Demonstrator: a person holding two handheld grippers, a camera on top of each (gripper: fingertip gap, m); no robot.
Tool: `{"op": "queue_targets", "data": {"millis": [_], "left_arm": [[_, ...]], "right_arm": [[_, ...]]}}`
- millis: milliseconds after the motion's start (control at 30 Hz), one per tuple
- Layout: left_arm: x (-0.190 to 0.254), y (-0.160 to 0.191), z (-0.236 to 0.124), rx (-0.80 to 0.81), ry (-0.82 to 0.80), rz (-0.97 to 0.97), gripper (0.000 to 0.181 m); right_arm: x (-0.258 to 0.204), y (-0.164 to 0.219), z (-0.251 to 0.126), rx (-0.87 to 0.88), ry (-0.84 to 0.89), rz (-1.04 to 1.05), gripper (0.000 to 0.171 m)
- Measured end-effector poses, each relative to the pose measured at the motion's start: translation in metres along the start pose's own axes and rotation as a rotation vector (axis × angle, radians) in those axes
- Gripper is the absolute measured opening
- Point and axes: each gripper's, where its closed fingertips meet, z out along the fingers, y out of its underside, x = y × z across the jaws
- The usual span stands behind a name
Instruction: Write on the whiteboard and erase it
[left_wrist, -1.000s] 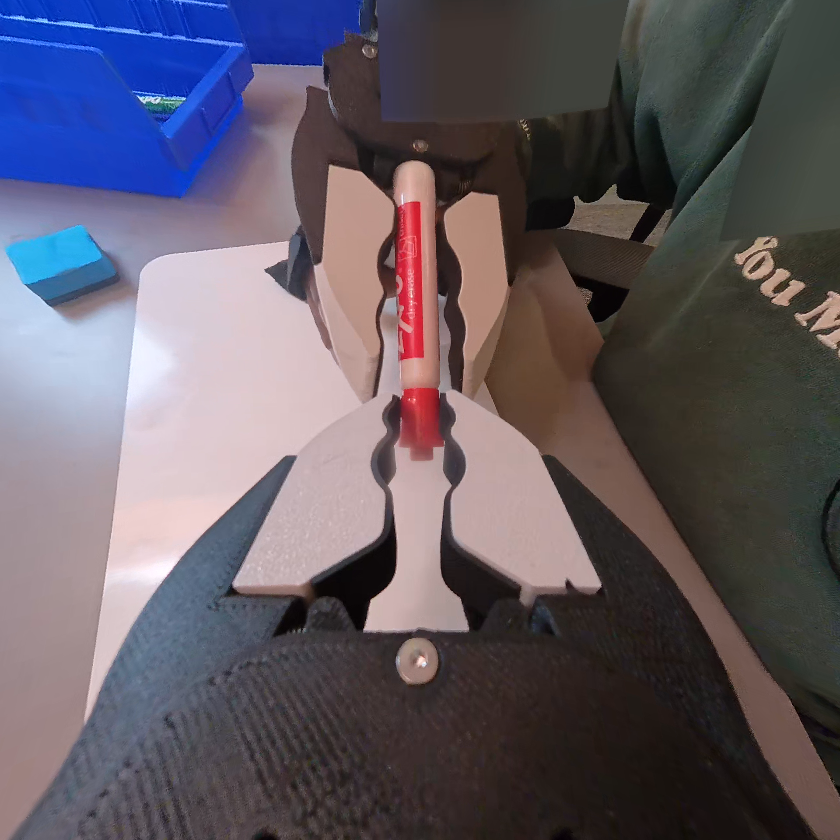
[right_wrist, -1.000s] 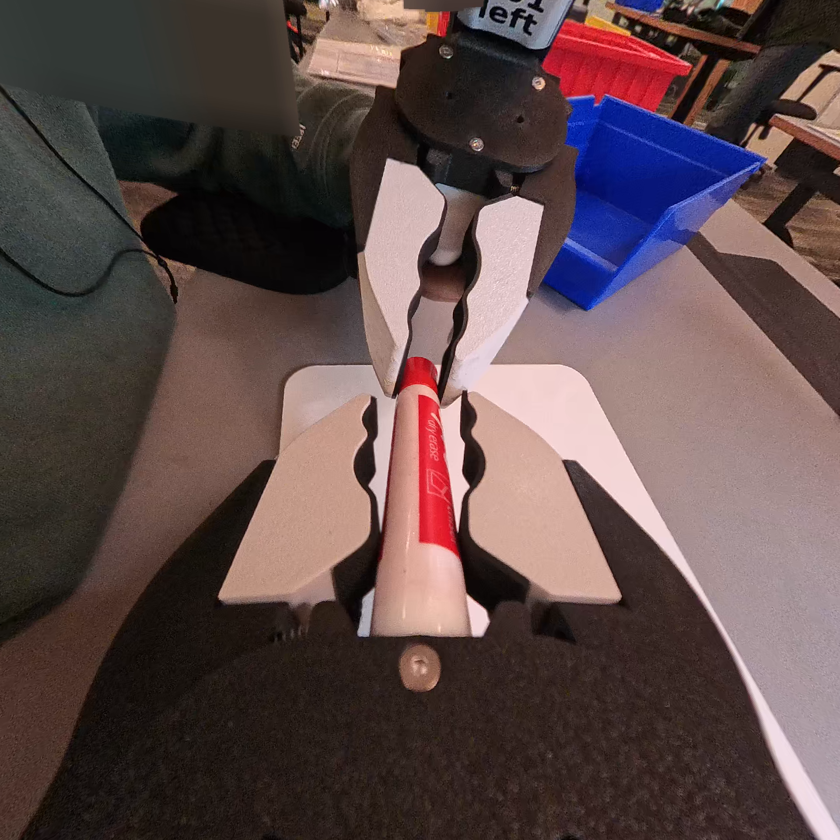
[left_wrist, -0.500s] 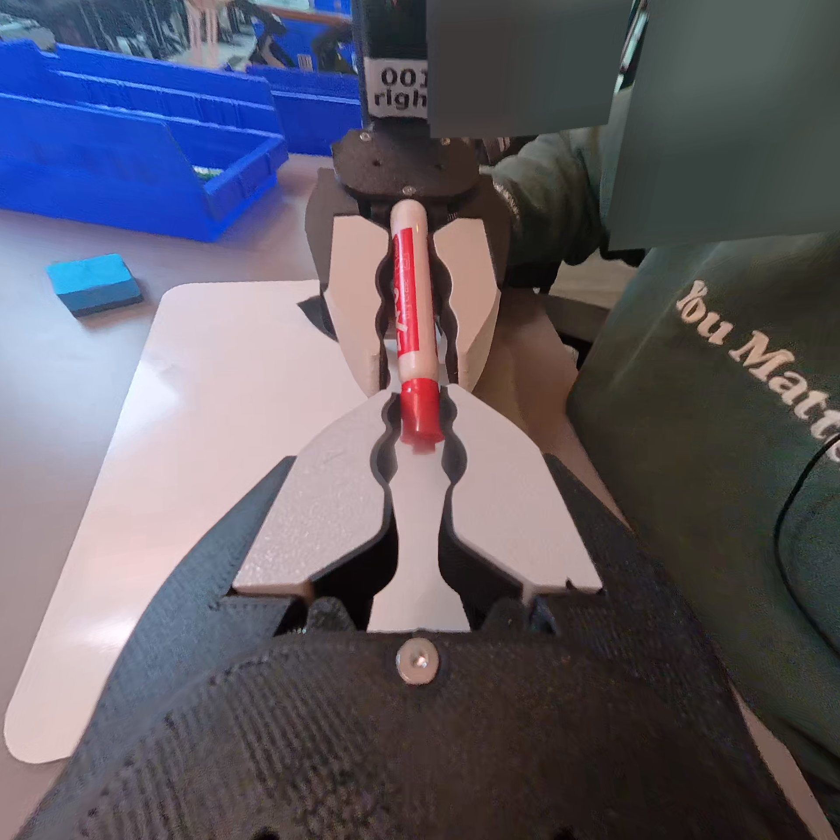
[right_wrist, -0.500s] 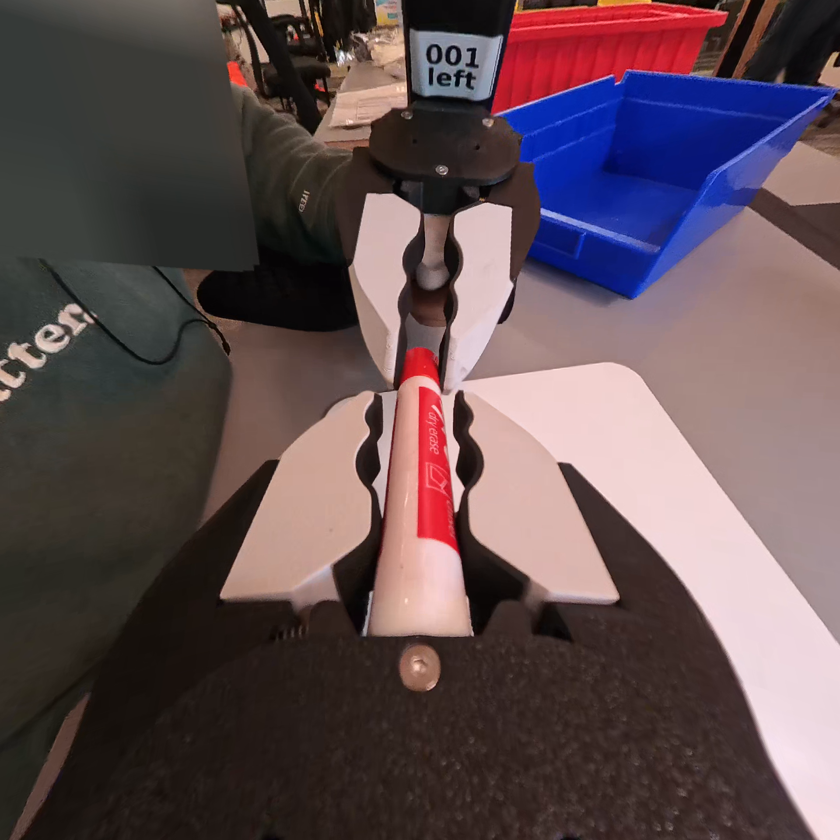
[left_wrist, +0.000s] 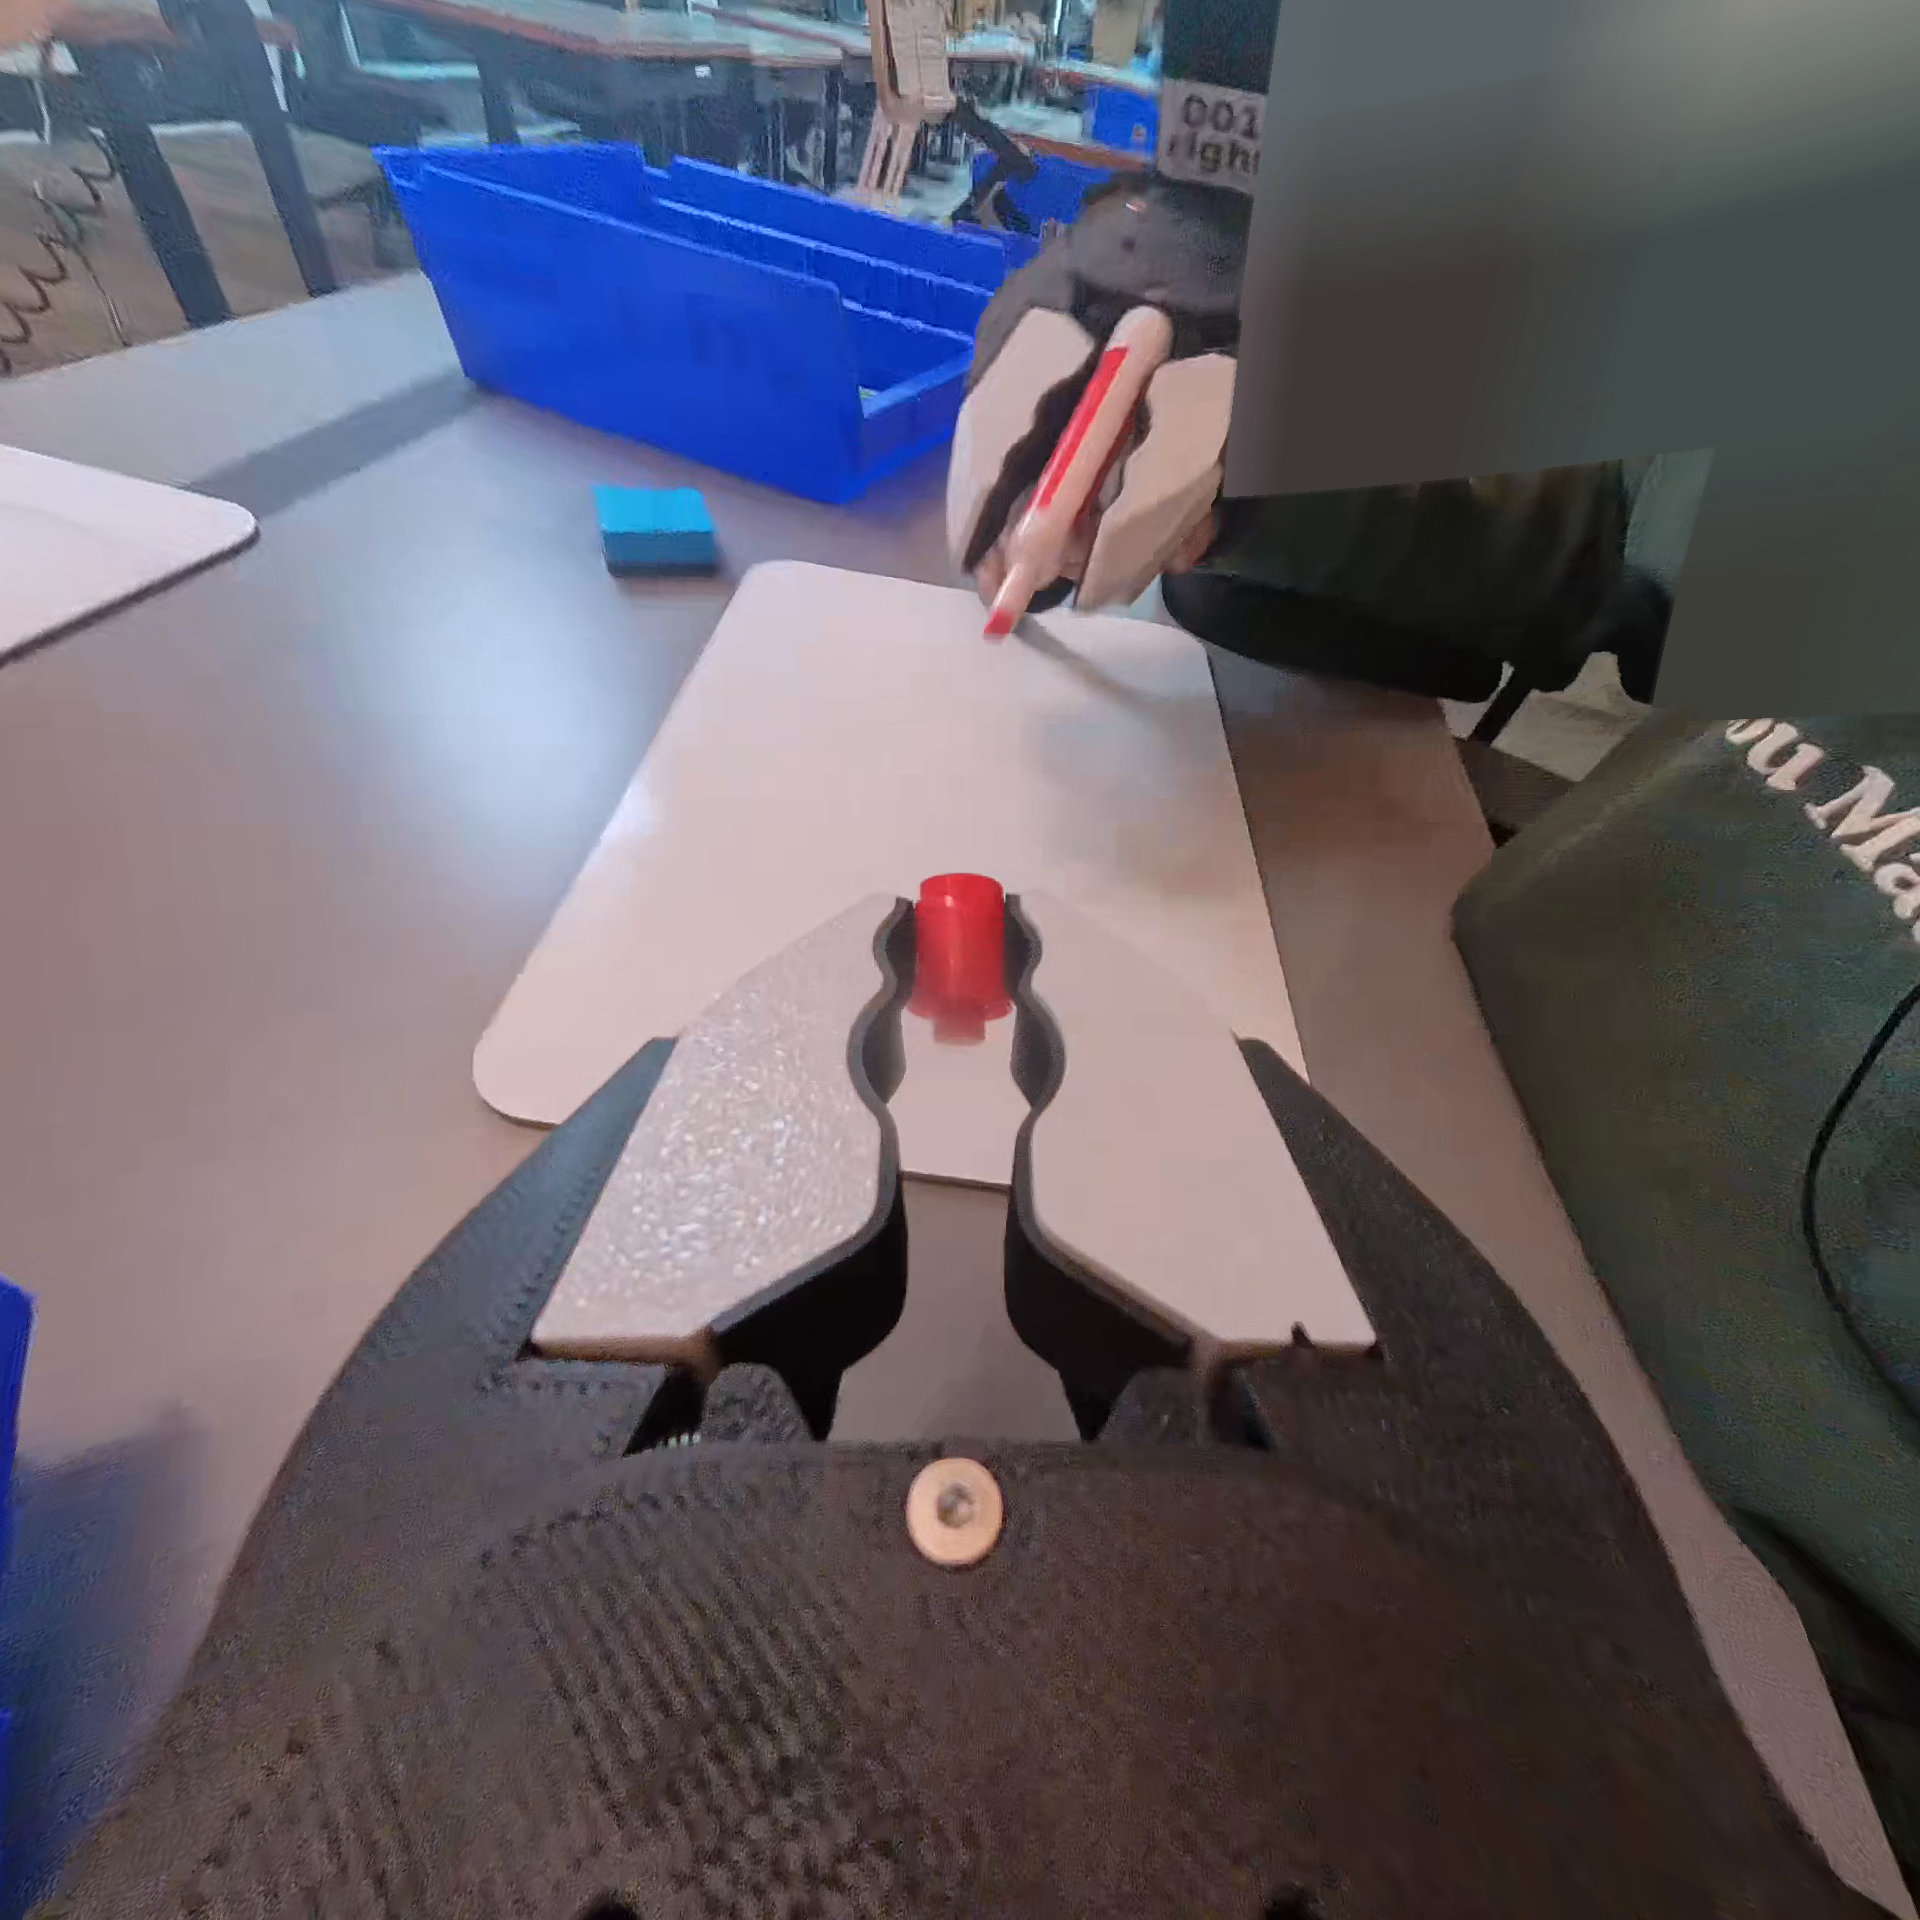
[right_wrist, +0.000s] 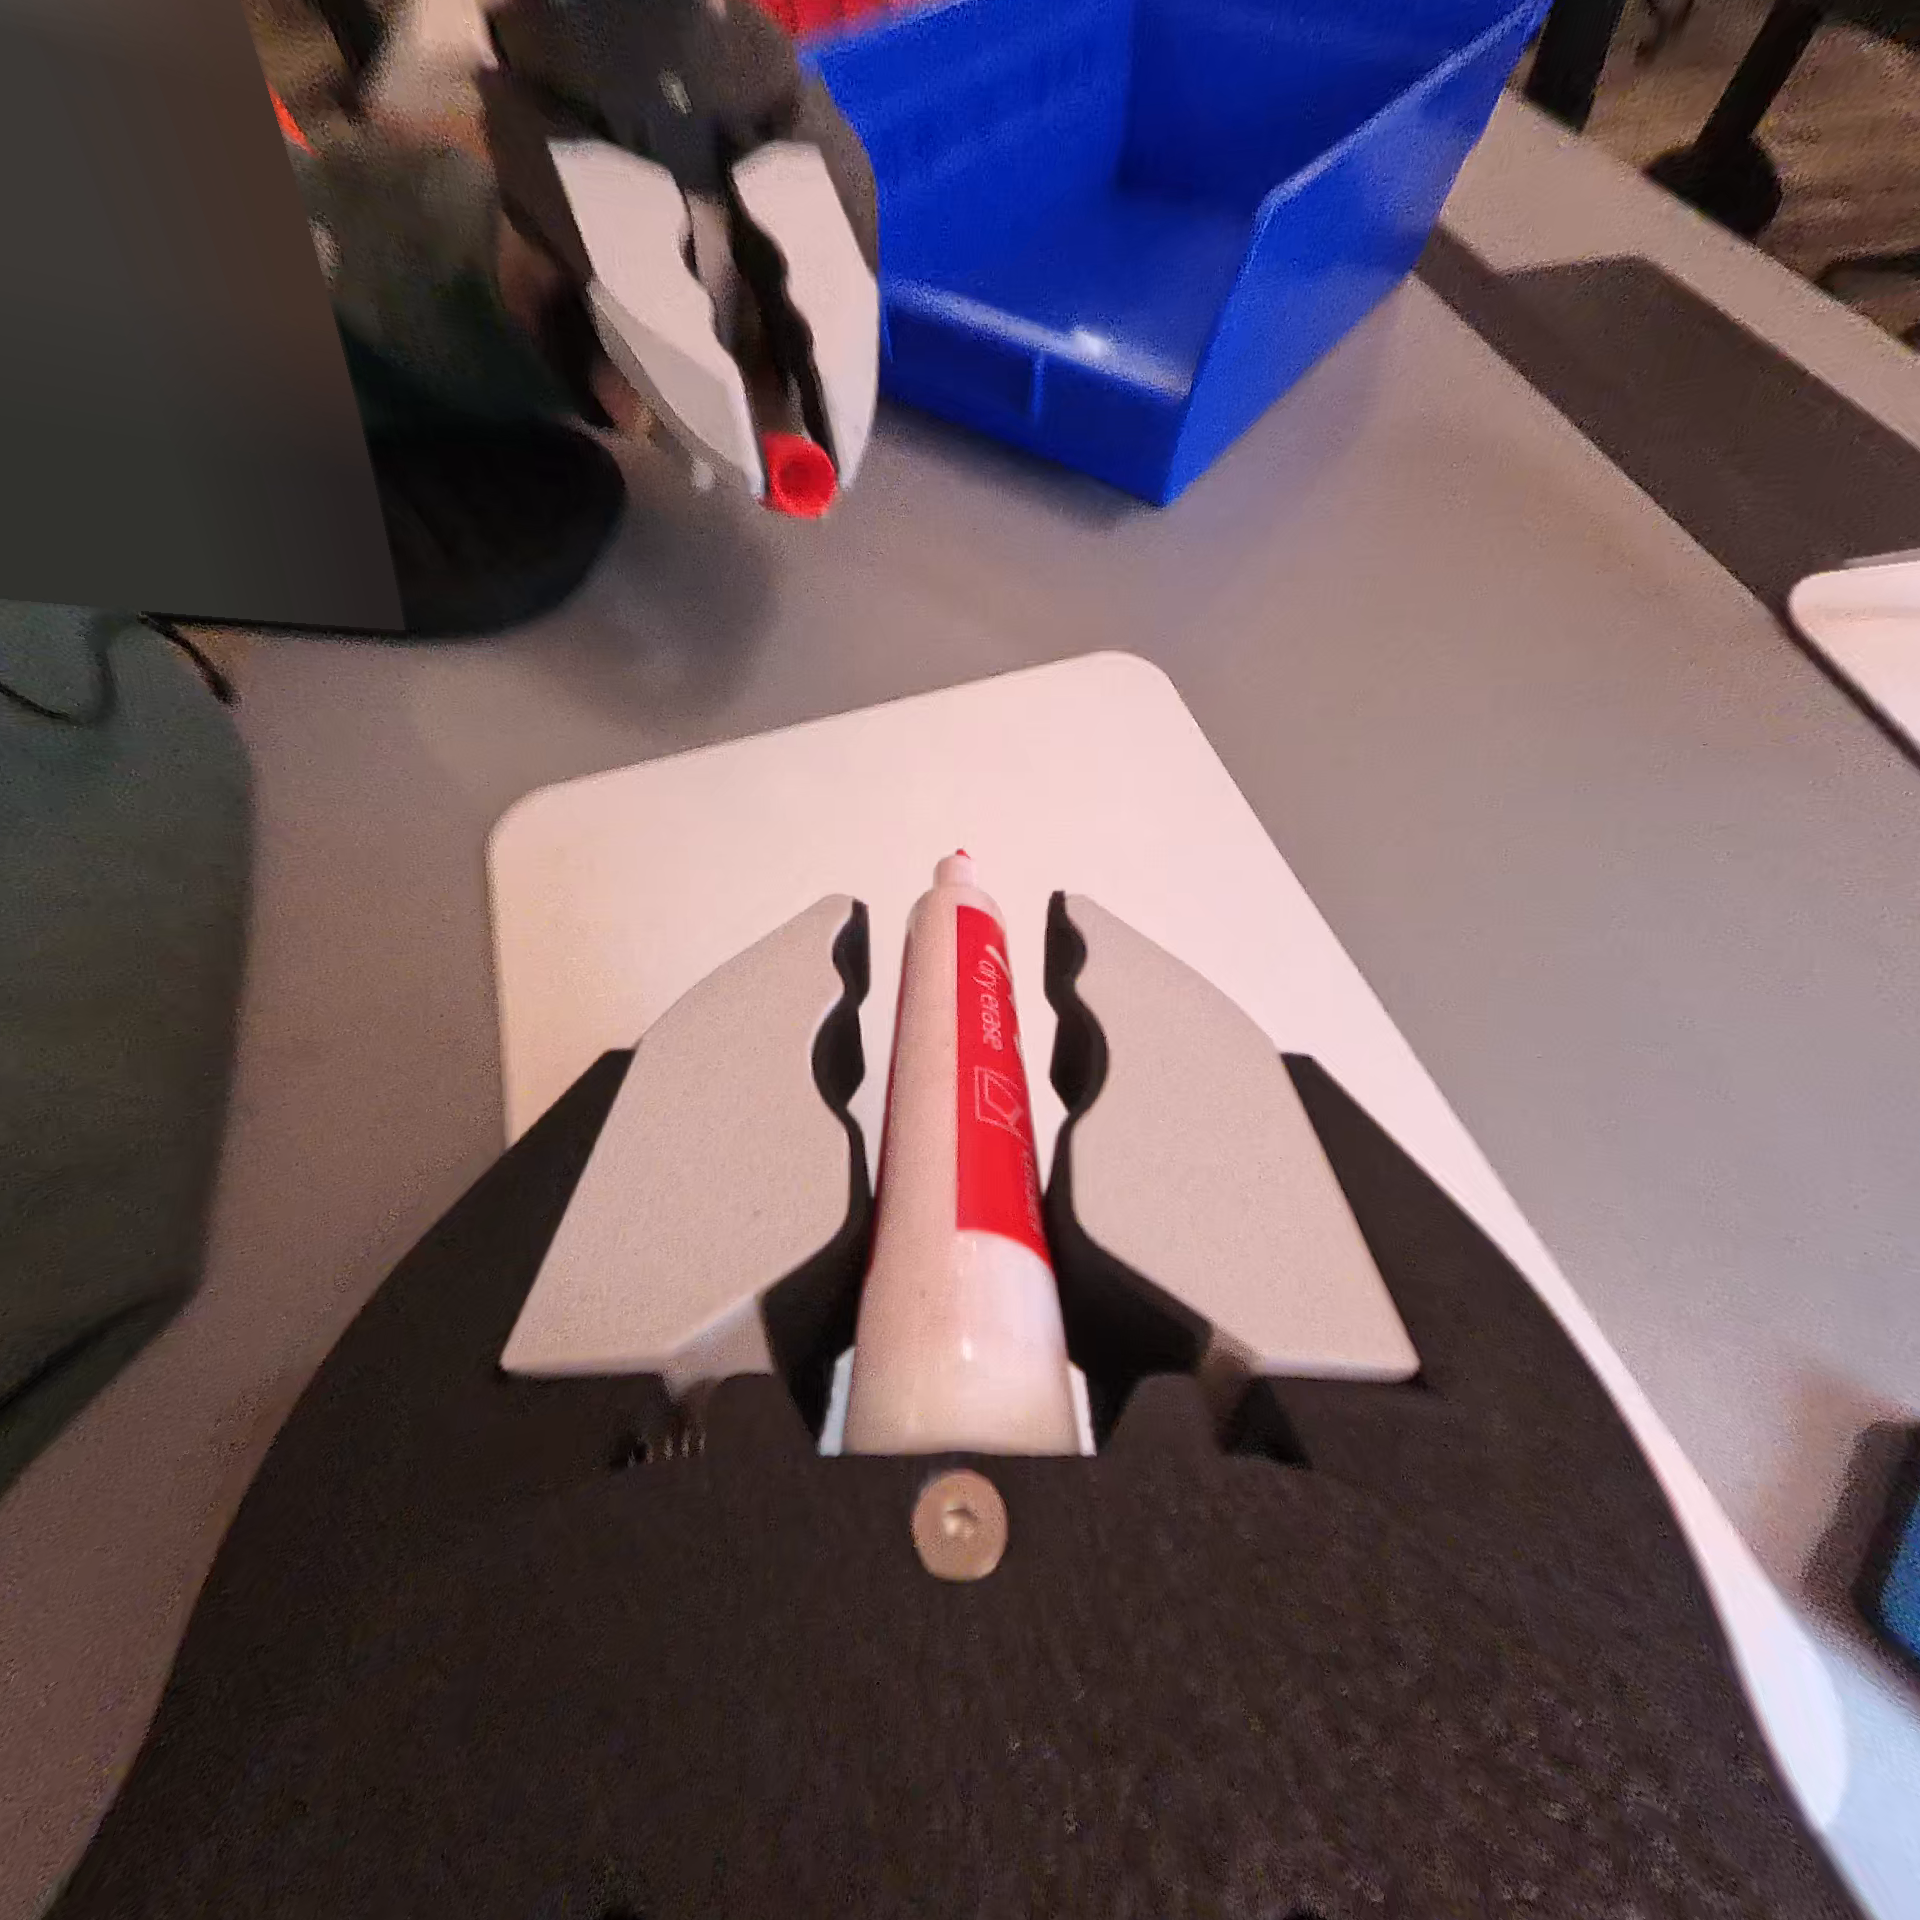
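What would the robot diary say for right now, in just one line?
stage: cap off | left gripper: shut on red cap | right gripper: shut on marker | tip near whiteboard | eraser: untouched

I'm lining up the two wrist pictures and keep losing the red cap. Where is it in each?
Left wrist view: the cap sits at centre, clamped at the left gripper's fingertips, over the whiteboard.
Right wrist view: the cap is upper left, at the tips of the far gripper, beyond the board.
Shared landmark: the whiteboard, and the marker above it.
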Motion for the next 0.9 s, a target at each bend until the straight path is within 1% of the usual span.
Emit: {"op": "queue_targets", "data": {"millis": [67,167,267,333,400,467,633,900], "left_arm": [[-0.004,0.003,-0.001,-0.008,-0.026,0.011,0.016],[-0.013,0.019,-0.001,-0.046,-0.067,0.007,0.016],[-0.014,0.032,-0.004,-0.095,-0.085,0.06,0.016],[-0.01,0.039,-0.006,-0.112,-0.076,0.08,0.016],[-0.004,0.043,-0.009,-0.094,-0.038,0.049,0.016],[-0.001,0.043,-0.014,-0.063,-0.006,0.013,0.016],[0.0,0.044,-0.028,-0.034,-0.006,0.008,0.016],[0.006,0.049,-0.035,-0.056,-0.002,0.038,0.017]], "right_arm": [[0.001,0.003,0.018,-0.101,-0.01,-0.027,0.034],[0.002,0.005,0.043,-0.252,-0.003,-0.093,0.034],[0.0,0.01,0.063,-0.405,-0.02,-0.169,0.034],[-0.001,0.013,0.074,-0.484,-0.038,-0.201,0.034],[0.0,0.016,0.082,-0.55,-0.052,-0.22,0.034],[0.003,0.016,0.088,-0.599,-0.06,-0.228,0.034],[0.01,0.016,0.097,-0.689,-0.08,-0.227,0.034],[0.016,0.02,0.102,-0.794,-0.097,-0.23,0.034]]}}
